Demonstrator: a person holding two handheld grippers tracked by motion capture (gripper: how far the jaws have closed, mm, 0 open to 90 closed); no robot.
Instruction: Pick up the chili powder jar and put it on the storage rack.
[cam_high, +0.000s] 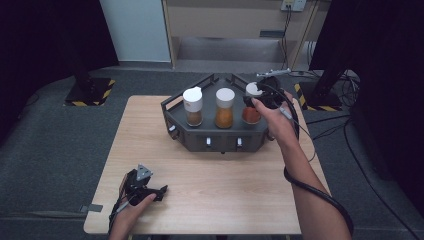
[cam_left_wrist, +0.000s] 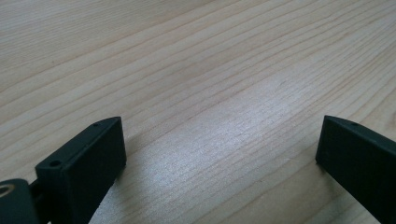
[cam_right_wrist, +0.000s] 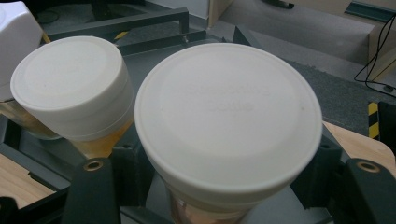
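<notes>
A dark angular rack (cam_high: 196, 134) at the table's far side holds three white-lidded spice jars. The left jar (cam_high: 193, 106) holds brown powder, the middle jar (cam_high: 225, 107) orange, the right jar (cam_high: 251, 111) reddish. My right gripper (cam_high: 261, 94) is at the right jar. In the right gripper view that jar's lid (cam_right_wrist: 229, 116) sits between the jaws of the right gripper (cam_right_wrist: 229, 170), which stand open a little apart from it on either side. My left gripper (cam_high: 159, 191) rests open on the table near the front left, with bare wood between the jaws of the left gripper (cam_left_wrist: 219, 135).
The wooden table (cam_high: 210, 190) has free room in front of the rack. The middle jar's lid (cam_right_wrist: 70, 86) stands close beside the right jar. Beyond the rack are a cabinet (cam_high: 235, 30), floor cables (cam_high: 330, 120) and striped stand bases (cam_high: 90, 92).
</notes>
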